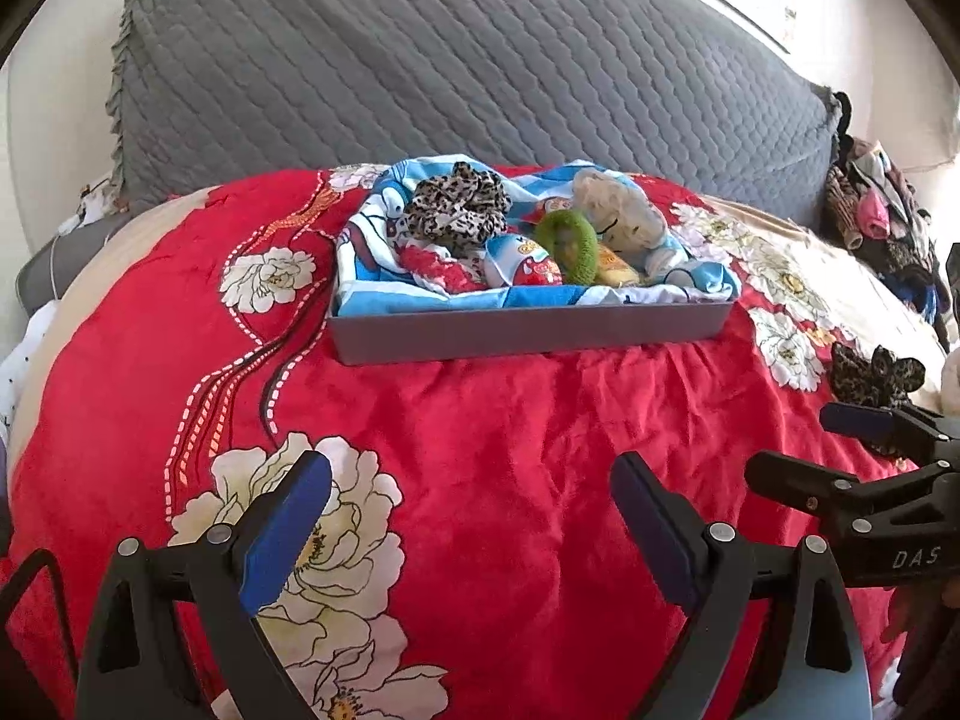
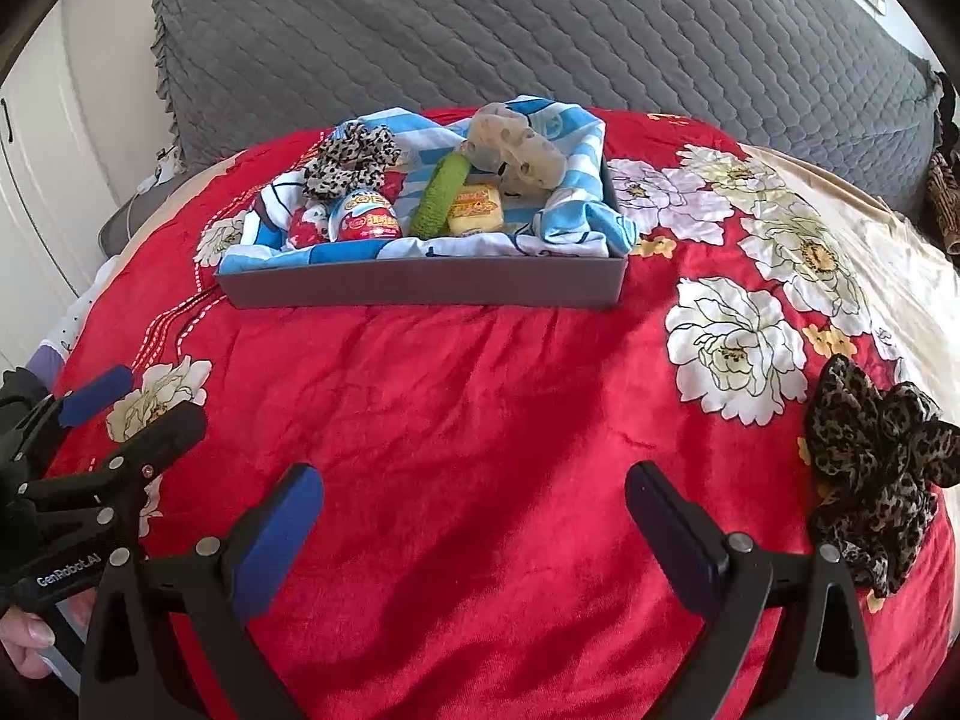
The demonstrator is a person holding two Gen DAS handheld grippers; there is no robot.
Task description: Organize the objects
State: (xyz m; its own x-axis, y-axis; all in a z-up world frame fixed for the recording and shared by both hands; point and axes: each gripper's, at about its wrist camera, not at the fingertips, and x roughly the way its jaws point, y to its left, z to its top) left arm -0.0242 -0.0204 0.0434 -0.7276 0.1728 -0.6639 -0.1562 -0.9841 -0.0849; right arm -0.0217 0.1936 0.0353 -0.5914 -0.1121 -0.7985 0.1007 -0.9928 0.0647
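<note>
L hand-held gripper (image 1: 471, 531) wide open, empty | R hand-held gripper (image 2: 474, 537) same

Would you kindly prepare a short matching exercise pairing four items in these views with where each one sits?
Things:
1. dark leopard-print fabric scrunchie
2. green knitted ring
3. yellow rectangular snack packet
4. pale leopard-print scrunchie

Places:
A. in the grey box, far-left corner
B. on the red blanket, outside the box
C. in the box, right of the ring
D. in the box, between egg-shaped pack and packet

Pairs: 1-B, 2-D, 3-C, 4-A
</note>
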